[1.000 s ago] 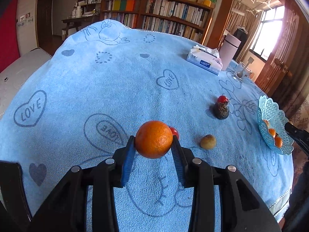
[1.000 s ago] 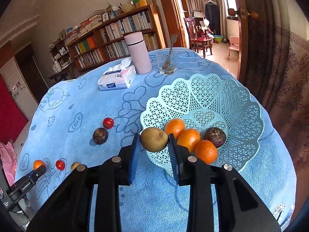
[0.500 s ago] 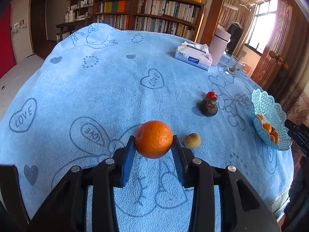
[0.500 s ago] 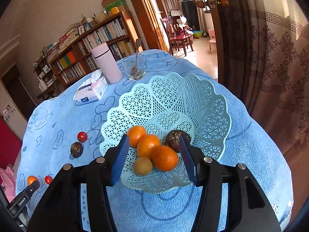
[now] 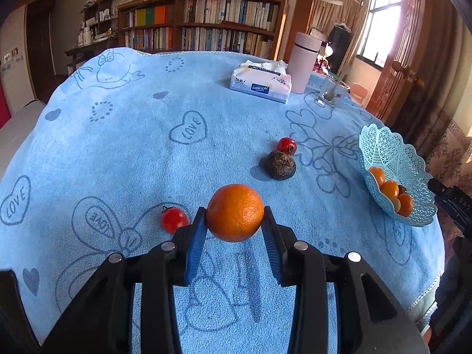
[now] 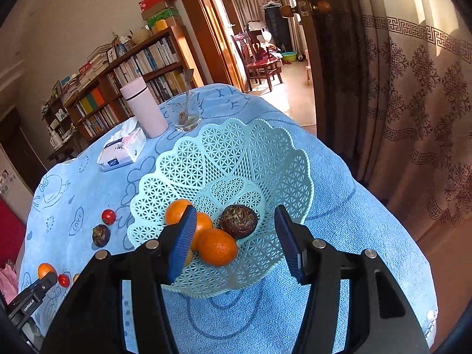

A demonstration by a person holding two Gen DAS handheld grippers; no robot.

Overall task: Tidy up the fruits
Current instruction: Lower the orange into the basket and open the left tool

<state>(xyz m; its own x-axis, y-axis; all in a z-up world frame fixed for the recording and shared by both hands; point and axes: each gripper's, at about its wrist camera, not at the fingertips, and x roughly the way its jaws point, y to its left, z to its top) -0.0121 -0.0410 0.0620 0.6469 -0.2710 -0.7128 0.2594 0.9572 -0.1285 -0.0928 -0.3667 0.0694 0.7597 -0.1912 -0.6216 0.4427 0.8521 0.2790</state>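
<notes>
Left tongs (image 5: 235, 230) clamp an orange (image 5: 234, 212) above the blue-clothed bench (image 5: 118, 153); a cherry tomato (image 5: 174, 219) lies just left of them. Right tongs (image 6: 236, 242) hang over the lattice basket (image 6: 265, 159), jaws spread, nothing between the pads, having just opened.

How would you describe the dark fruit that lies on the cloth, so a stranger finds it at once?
Start at the blue tablecloth, left of the lattice basket. There a small red tomato touches a dark fruit. It alone on the cloth is brown-black and wrinkled.
</notes>
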